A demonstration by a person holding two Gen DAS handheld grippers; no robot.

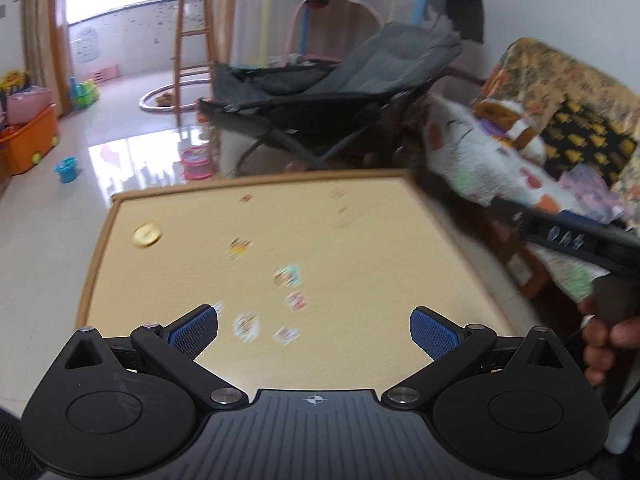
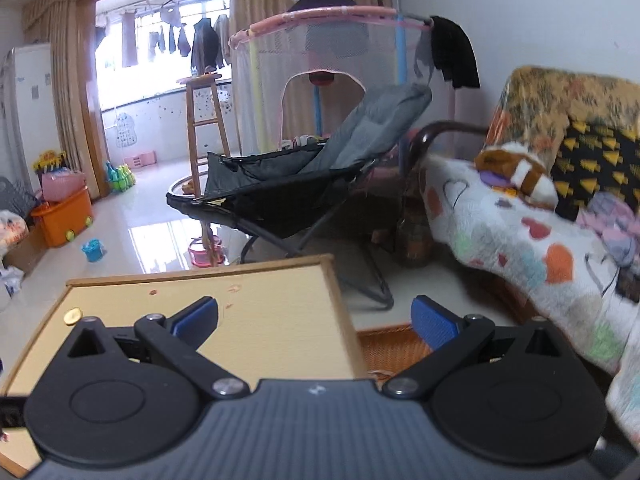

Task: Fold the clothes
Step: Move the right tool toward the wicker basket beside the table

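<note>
Both sets of fingers spread wide, gripping nothing: left gripper (image 1: 314, 330) above the bare worktop (image 1: 360, 240), right gripper (image 2: 314, 322) past its edge. No garment on the worktop; pale clothes (image 2: 612, 216) possibly heaped on the sofa (image 2: 500, 232). Either fetching or finished.

A light wooden table (image 1: 360, 240) with a darker raised rim is seen. Small colourful stickers (image 1: 286, 276) are scattered over its top, blurred. A round yellow disc (image 1: 146, 234) lies near the far left corner.
</note>
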